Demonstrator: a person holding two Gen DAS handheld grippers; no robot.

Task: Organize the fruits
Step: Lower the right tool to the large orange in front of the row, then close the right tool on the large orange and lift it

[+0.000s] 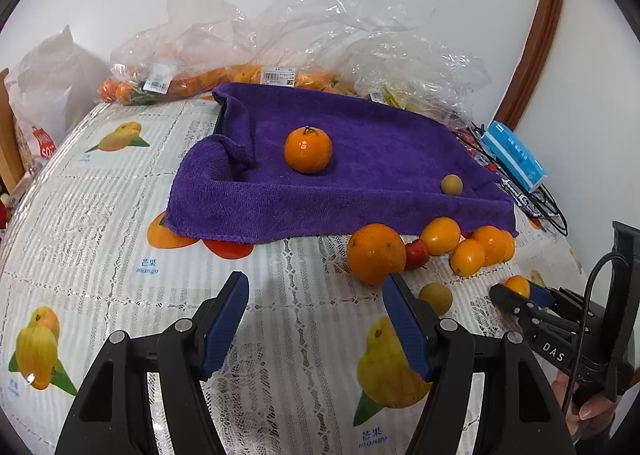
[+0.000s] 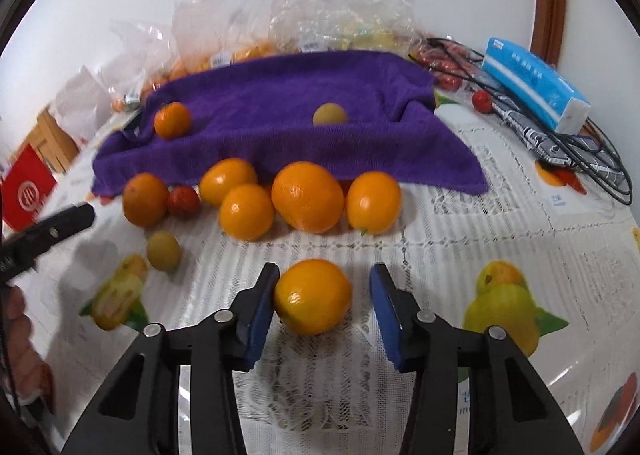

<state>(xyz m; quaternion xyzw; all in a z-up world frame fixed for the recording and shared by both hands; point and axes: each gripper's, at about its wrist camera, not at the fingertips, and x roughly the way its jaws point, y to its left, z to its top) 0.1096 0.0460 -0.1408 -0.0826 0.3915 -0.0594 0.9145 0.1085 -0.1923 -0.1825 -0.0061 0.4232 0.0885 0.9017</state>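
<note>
A purple towel (image 1: pixel 360 183) (image 2: pixel 280 127) lies on the table with a tangerine (image 1: pixel 308 150) (image 2: pixel 172 120) and a small tan fruit (image 1: pixel 452 184) (image 2: pixel 329 114) on it. In front of its near edge sit several orange fruits (image 1: pixel 375 254) (image 2: pixel 307 197), a red fruit (image 1: pixel 417 254) (image 2: pixel 183 201) and another tan fruit (image 1: pixel 435 298) (image 2: pixel 163 250). My left gripper (image 1: pixel 316 319) is open and empty above the tablecloth. My right gripper (image 2: pixel 324 305) (image 1: pixel 516 291) is open around an orange fruit (image 2: pixel 313 297) (image 1: pixel 517 285); the left pad touches it, the right pad stands apart.
Clear plastic bags of fruit (image 1: pixel 248 67) (image 2: pixel 248 35) lie behind the towel by the wall. A blue tissue pack (image 1: pixel 514 155) (image 2: pixel 532 83) and black cables (image 1: pixel 548 203) (image 2: pixel 592 159) lie at the right. A white bag (image 1: pixel 48 83) stands at the far left.
</note>
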